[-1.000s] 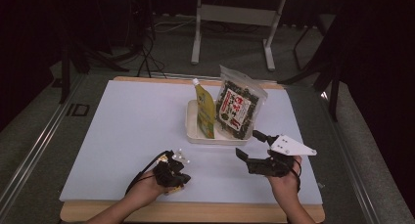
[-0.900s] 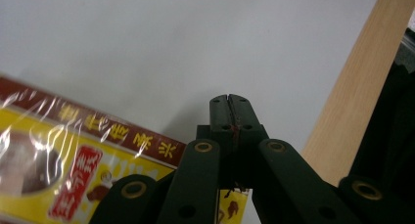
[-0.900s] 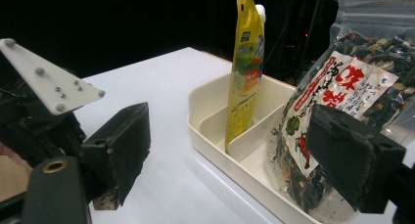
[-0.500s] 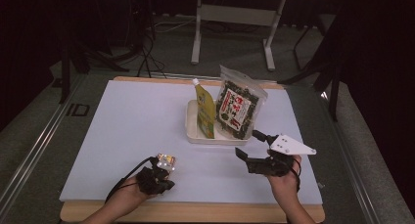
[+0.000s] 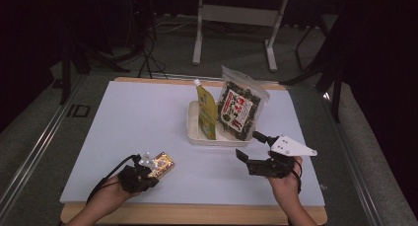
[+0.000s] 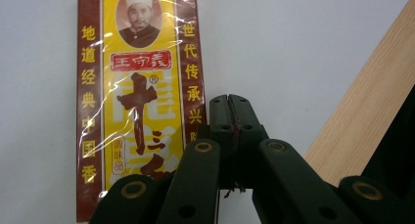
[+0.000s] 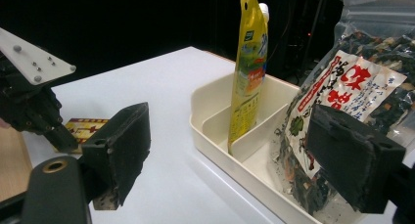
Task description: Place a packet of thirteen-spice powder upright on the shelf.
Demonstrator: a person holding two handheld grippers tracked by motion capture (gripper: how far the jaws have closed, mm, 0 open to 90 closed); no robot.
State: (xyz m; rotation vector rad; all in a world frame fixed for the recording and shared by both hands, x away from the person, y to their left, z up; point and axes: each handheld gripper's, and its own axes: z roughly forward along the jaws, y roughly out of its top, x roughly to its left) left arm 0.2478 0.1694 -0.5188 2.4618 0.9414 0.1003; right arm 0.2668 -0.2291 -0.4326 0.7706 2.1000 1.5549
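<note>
- The flat spice packet [image 6: 139,101], red and yellow with Chinese print, lies face up on the white table [image 5: 123,122] near its front edge, well apart from the tray. We judge it to be the next thing for the tray.
- Our left tool [image 5: 146,168] sits just beside the packet with its jaws pressed together and nothing between them; in the left gripper view the closed tips [image 6: 230,108] rest at the packet's right edge, not around it. We read this as a nudge or a line-up, not a grasp.
- Our right tool [image 5: 252,148] hovers just in front of the cream divided tray [image 5: 193,132], jaws spread wide and empty, probably waiting to steady the tray or take a hand-over.
- The yellow spouted pouch [image 7: 248,67] stands upright in one compartment, leaning on the divider; the clear bag of dried seaweed mix [image 7: 342,101] is propped tilted in the neighbouring one. Standing them up leaves room for something flat.
- Hard to tell: the packet's lower end is covered by the left tool's linkage, so we cannot say whether the tips truly touch it.
- The bag's top is cut off in the right gripper view, and its base is hidden behind the right jaw.
- The room beyond the table is too dark to read.
</note>
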